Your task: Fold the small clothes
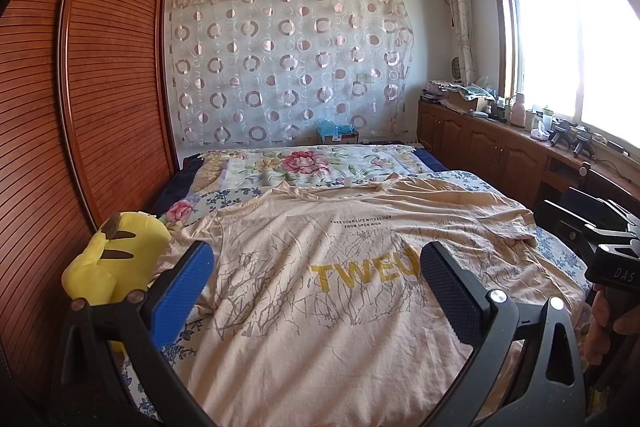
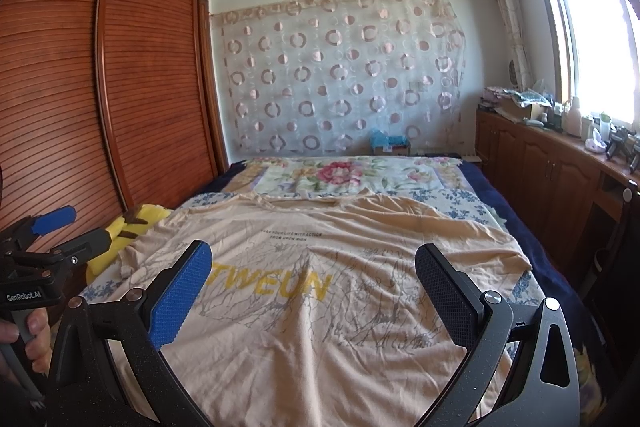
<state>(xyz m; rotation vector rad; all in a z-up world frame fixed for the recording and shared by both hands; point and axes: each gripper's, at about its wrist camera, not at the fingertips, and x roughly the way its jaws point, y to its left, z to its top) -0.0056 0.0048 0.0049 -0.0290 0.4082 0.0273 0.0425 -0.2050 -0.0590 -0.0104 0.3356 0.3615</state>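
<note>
1. My left gripper [image 1: 316,283] is spread wide, with nothing between its fingers; it hangs above the T-shirt [image 1: 320,287] without touching it.
2. My right gripper [image 2: 314,283] is just as wide and also empty, hanging above the same shirt, a little to the right of the left one.
3. Each gripper has two fingers: one with a blue pad [image 1: 182,291] on the left and one with a dark pad [image 1: 452,291] on the right.
4. There is one T-shirt, pale peach with yellow letters and grey branch lines. It lies spread flat, front up, on the bed [image 1: 560,255], collar toward the far wall and hem toward me, with some creases on the right sleeve.
5. One yellow plush toy [image 1: 116,251] sits at the left edge of the bed, just beside the shirt's left sleeve.
6. One flowered quilt [image 1: 312,163] lies beyond the collar.
7. My hand [image 2: 34,339] shows on the left gripper's handle in the right wrist view.
</note>
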